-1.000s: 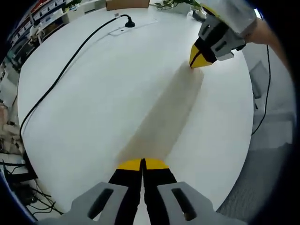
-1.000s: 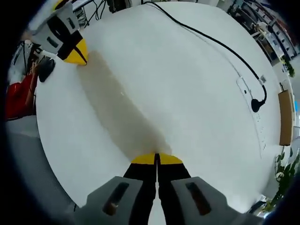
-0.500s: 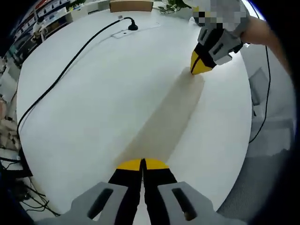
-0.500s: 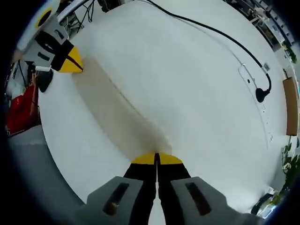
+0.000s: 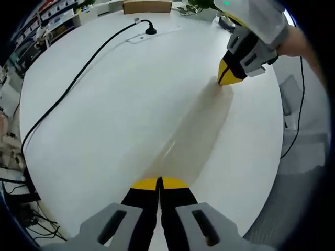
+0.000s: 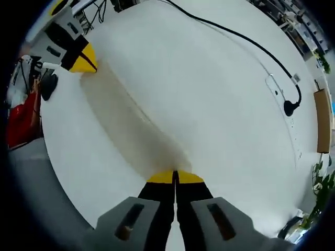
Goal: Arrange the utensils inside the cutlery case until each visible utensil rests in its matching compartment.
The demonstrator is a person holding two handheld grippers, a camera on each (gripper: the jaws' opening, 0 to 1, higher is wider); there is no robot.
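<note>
Red bag [image 6: 21, 117] beside table [image 6: 209, 104]

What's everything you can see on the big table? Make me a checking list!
Surface: white round table, bare around the strip.
Job's things: long pale see-through beige strip, stretched between both grippers; cannot tell what it is. Utensils: nothing seen.
Clutter: nothing seen.
Grippers: left hand-held gripper shut on one end of the strip; right hand-held gripper shut on the other end.
Cables: black cable with plug lying across the table.
Surroundings: brown cardboard box, green plant, red object beyond the edge.
</note>
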